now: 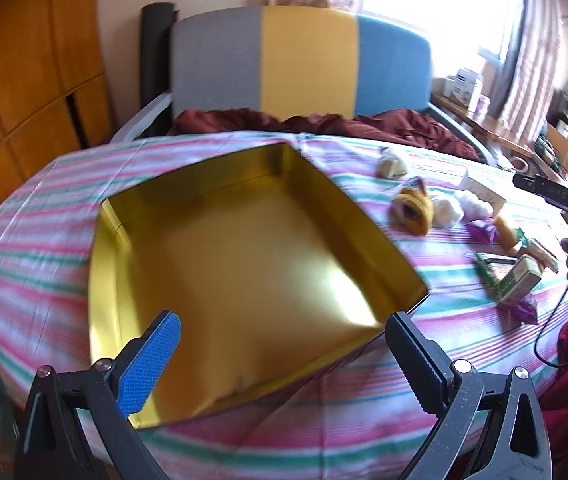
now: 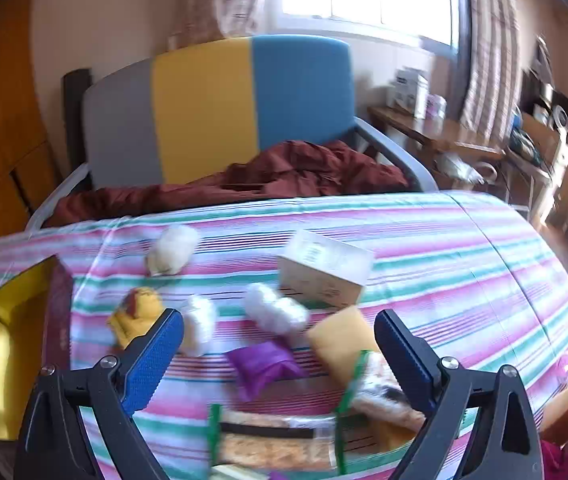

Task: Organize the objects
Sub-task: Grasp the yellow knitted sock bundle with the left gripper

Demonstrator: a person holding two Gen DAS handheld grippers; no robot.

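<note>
One striped bedsheet (image 2: 443,248) bears a gold tin (image 1: 244,240) before a tricolour headboard (image 2: 220,108)

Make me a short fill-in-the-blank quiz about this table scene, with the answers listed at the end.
1. The gold tin on the striped cloth holds ____.
2. Both the left hand-held gripper and the right hand-held gripper have their jaws ____.
3. The packet lying between the right gripper's fingers is coloured ____.
4. The chair back has grey, ____ and blue panels.

Answers: nothing; open; purple; yellow
</note>
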